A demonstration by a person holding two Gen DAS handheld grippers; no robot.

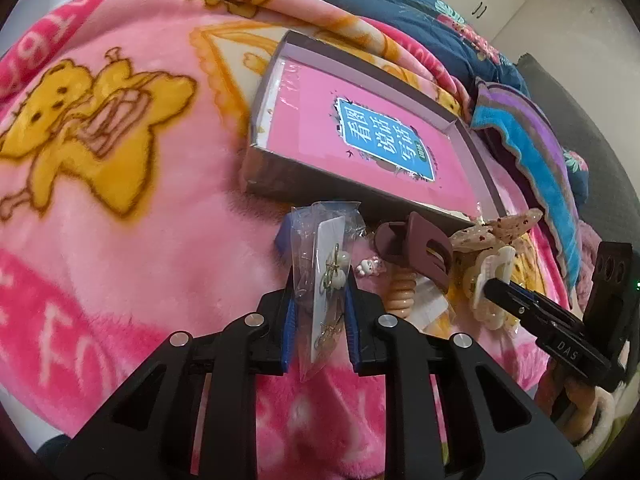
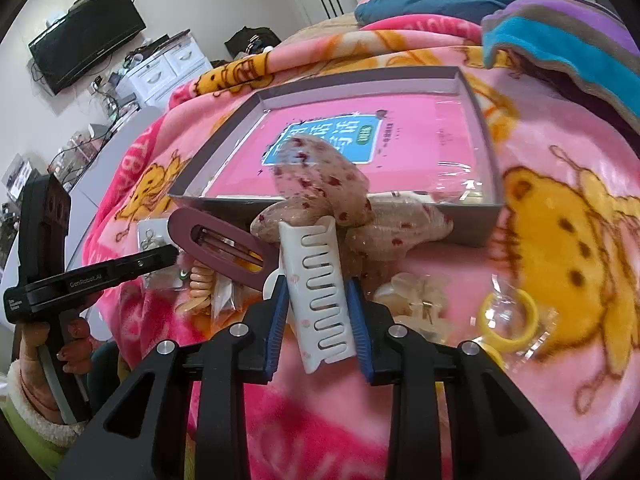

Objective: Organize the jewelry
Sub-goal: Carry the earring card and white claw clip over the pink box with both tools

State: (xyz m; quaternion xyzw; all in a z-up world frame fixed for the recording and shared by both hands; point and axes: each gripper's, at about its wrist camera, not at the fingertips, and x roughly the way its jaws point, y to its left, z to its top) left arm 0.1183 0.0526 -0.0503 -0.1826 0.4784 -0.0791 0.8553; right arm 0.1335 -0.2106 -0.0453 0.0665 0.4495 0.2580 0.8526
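My left gripper (image 1: 320, 312) is shut on a clear packet of gold earrings on a white card (image 1: 326, 280), held above the pink blanket. My right gripper (image 2: 320, 312) is shut on a white comb-toothed hair claw with a speckled pink bow (image 2: 316, 276); it also shows in the left wrist view (image 1: 490, 276). A grey shallow box (image 1: 256, 120) with a pink book lying in it sits just beyond both grippers, also in the right wrist view (image 2: 486, 132). A maroon hair claw (image 1: 416, 248), a peach coil hair tie (image 1: 402, 292) and a small pink charm (image 1: 370, 267) lie between the grippers.
A clear claw clip (image 2: 416, 300) and a packet with yellow rings (image 2: 508, 316) lie right of my right gripper. Striped and blue bedding (image 2: 560, 28) is piled behind the box. The bed edge drops off at the left, with drawers (image 2: 160, 68) and a TV (image 2: 84, 40) beyond.
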